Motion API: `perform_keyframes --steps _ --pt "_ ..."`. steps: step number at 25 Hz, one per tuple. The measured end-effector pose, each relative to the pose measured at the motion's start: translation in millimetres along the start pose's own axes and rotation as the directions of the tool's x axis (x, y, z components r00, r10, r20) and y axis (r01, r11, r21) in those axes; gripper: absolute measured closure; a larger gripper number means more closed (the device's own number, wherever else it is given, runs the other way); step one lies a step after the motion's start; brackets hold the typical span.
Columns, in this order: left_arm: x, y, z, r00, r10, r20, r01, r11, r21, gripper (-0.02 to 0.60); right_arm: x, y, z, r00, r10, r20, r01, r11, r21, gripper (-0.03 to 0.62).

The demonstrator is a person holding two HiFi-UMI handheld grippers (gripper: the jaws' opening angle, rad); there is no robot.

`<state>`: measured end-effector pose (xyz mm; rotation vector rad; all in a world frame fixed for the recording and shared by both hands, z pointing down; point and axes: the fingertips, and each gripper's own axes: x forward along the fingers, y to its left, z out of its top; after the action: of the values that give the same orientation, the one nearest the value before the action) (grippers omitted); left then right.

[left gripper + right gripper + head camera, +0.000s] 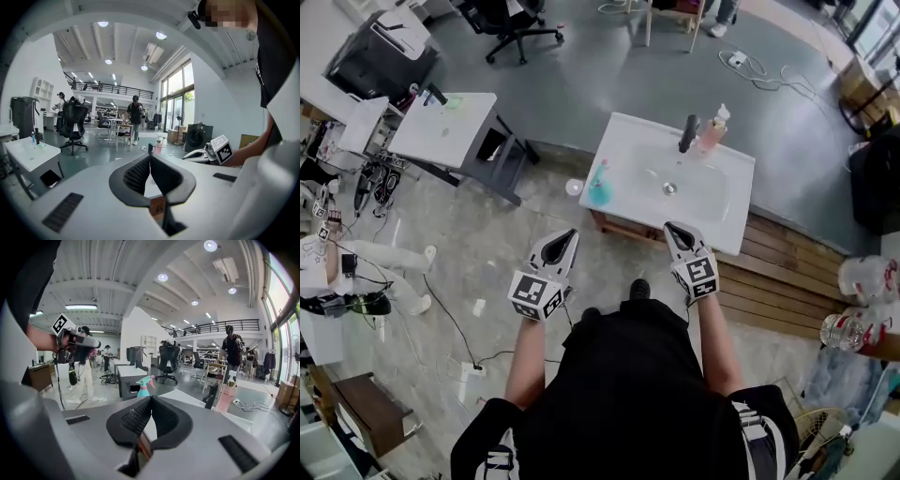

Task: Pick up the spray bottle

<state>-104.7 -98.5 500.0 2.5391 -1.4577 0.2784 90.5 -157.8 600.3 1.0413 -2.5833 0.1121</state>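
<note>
A teal spray bottle [599, 187] with a pink trigger stands upright on the left rim of a white sink basin [712, 220]. In the right gripper view the spray bottle [144, 386] shows just past the jaw tips, a little to their left. My left gripper [570, 235] is shut and empty, short of the basin's near left corner. My right gripper [673, 229] is also shut and empty, at the basin's near edge. Neither touches the bottle. In its own view the left gripper [150, 160] points at the black faucet [150, 149].
On the basin's far side stand a black faucet [687, 133] and a pink soap bottle [713, 129]. A white side table [445, 129] is to the left, wooden decking [787, 272] to the right. Cables lie on the floor [450, 319]. A person [135, 115] stands far back.
</note>
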Motion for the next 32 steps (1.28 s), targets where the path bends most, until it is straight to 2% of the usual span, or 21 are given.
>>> perform_keyframes --steps 6,15,19,23,32 --pt "22 -2 -3 0.998 0.055 0.007 -0.055 0.998 -0.017 0.558 9 -30 -6 0.999 0.045 -0.015 -0.046 0.998 -0.035 0.579" --pt "34 4 -5 0.998 0.066 0.010 -0.066 0.998 -0.024 0.557 20 -48 -4 0.999 0.050 -0.022 -0.051 0.997 -0.057 0.579" --pt "44 20 -5 0.998 0.056 0.021 -0.055 0.997 -0.050 0.557 29 -46 2 0.997 0.061 -0.052 -0.064 0.996 -0.066 0.579" --pt "65 45 -7 0.999 0.031 0.028 -0.030 0.998 -0.058 0.557 52 -62 7 0.997 0.026 -0.068 -0.031 0.997 -0.072 0.579" --pt "106 86 6 1.000 -0.006 0.023 0.007 1.000 -0.025 0.557 100 -99 35 0.998 -0.015 -0.058 0.010 0.997 -0.073 0.579"
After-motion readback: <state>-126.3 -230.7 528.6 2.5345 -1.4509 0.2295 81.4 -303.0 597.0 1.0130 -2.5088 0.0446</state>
